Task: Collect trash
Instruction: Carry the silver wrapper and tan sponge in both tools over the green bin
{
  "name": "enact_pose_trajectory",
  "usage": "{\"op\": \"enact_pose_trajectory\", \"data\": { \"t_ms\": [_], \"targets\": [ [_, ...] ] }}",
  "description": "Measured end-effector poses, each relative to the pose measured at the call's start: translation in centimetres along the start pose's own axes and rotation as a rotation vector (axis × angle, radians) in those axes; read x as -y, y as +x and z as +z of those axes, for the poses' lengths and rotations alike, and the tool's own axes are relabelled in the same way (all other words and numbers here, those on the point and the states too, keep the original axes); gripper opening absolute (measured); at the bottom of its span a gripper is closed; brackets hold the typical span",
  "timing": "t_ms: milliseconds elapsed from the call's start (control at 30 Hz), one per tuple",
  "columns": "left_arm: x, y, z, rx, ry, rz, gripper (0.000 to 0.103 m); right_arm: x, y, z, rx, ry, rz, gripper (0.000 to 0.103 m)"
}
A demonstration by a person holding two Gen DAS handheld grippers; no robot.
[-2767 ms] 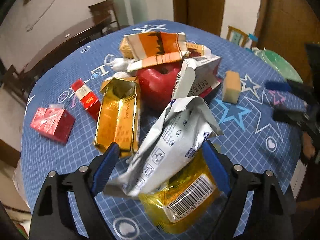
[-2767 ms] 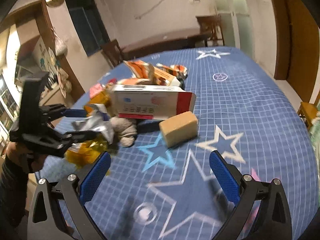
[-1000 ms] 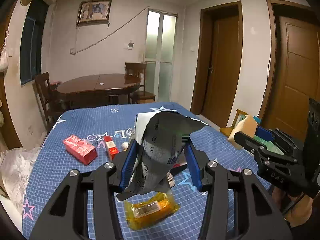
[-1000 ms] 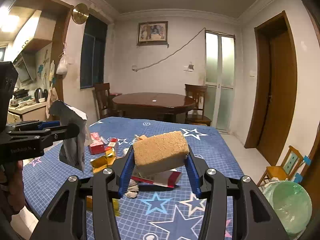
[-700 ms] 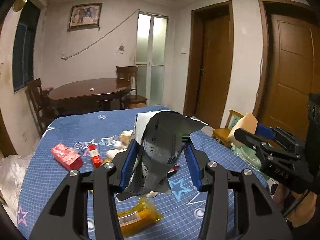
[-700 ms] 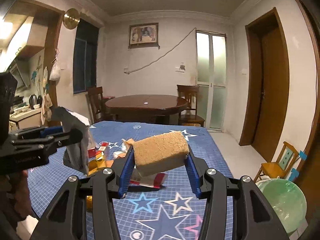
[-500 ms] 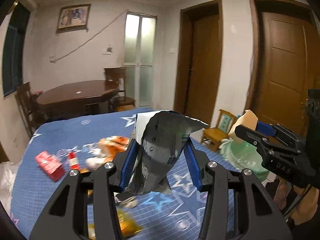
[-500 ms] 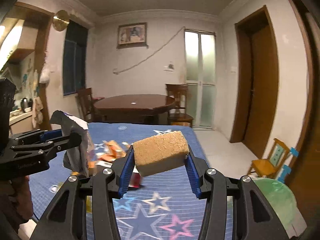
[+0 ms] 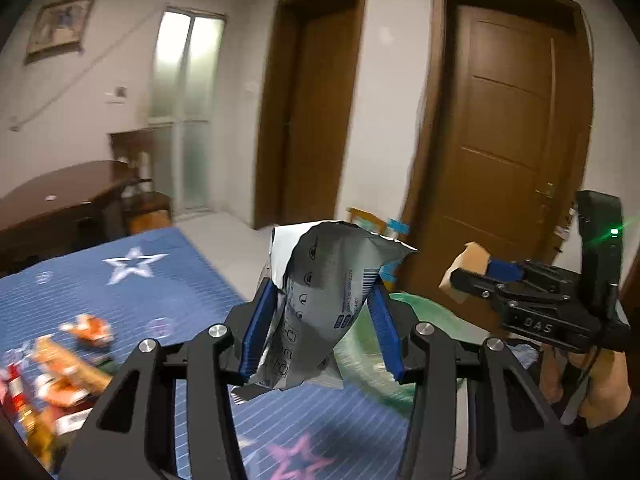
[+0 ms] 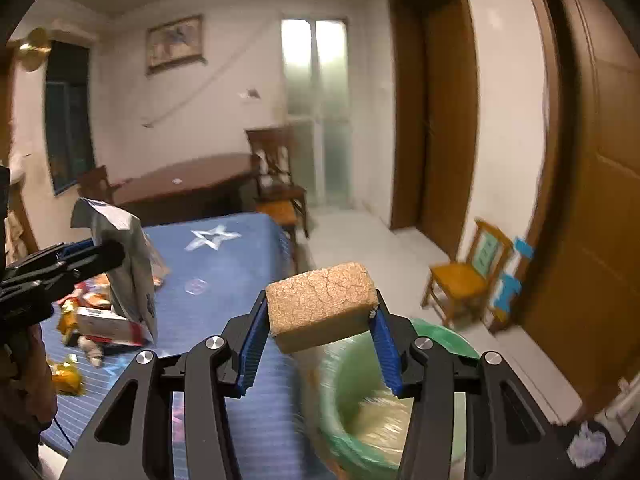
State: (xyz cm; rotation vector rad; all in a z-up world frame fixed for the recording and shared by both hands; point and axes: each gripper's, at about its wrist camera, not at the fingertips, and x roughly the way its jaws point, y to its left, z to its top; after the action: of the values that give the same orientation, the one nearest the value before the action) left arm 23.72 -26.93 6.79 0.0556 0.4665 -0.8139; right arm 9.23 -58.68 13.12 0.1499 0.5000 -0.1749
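Note:
My left gripper point(image 9: 320, 334) is shut on a crumpled silver wrapper point(image 9: 328, 304), held up in the air above the right edge of the blue star tablecloth point(image 9: 132, 292). My right gripper point(image 10: 318, 344) is shut on a tan sponge block point(image 10: 320, 308), above the near rim of a green-lined trash bin point(image 10: 360, 412) beside the table. In the left wrist view the right gripper point(image 9: 460, 280) with the sponge block point(image 9: 468, 264) is at the right. The right wrist view shows the left gripper point(image 10: 100, 256) and the silver wrapper point(image 10: 124, 264) at the left.
More trash lies on the tablecloth point(image 10: 224, 280): orange cartons point(image 9: 68, 364), a white and red box point(image 10: 108, 324) and a yellow wrapper point(image 10: 66, 376). A small wooden chair point(image 10: 468, 276) stands by brown doors point(image 9: 508, 140). A dark wooden table point(image 10: 184, 188) with chairs is behind.
Both grippers have swung to the right, away from the trash pile and toward the table's edge. The green bin has come into view under them. Both holds are unchanged.

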Motion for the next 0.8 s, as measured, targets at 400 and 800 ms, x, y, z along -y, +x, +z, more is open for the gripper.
{"op": "enact_pose_trajectory", "data": {
  "t_ms": [400, 800],
  "targets": [
    [5.4, 14.7, -0.8, -0.2, -0.018, -0.2, 0.046, 12.0, 7.8, -5.0, -0.248, 0.127, -0.035, 0.05],
    [7.6, 21.6, -3.0, -0.316, -0.049, -0.249, 0.046, 12.1, 11.6, -10.7, -0.316, 0.18, -0.034, 0.05]
  ]
}}
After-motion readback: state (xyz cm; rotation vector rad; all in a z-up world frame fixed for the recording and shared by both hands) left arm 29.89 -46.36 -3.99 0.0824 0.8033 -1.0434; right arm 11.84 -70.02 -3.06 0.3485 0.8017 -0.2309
